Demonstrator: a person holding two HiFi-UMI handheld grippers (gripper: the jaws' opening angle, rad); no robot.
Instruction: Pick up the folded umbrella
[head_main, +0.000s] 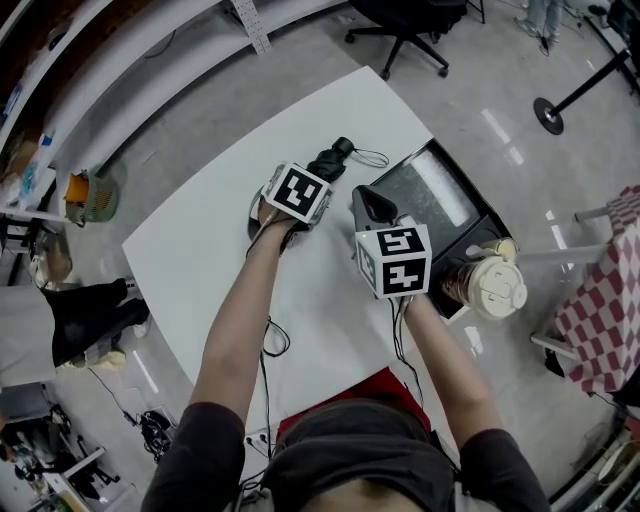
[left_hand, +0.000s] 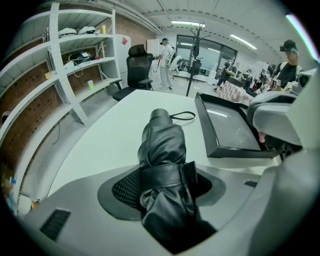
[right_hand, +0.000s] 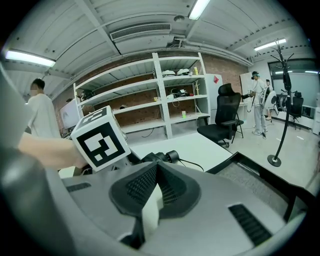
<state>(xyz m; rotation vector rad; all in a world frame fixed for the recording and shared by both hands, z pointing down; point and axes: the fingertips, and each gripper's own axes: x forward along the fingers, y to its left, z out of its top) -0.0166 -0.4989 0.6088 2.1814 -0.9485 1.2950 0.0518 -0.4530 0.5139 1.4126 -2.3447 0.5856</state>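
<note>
The left claw (left_hand: 165, 187) is clamped on the black folded umbrella (left_hand: 161, 142), whose handle end reaches far across the white desk (head_main: 215, 250). Just right, the right claw (right_hand: 151, 195) has its jaws together, holding nothing.

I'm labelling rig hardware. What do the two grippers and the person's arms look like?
The left gripper and right gripper have pale grey shells, black textured pads, each topped by a white cube with black square markers. Thin black cables trail back. Dark short sleeves.

Head view steeply down; gripper views low, close, seemingly sharing umbrella (left_hand: 162, 145)
</note>
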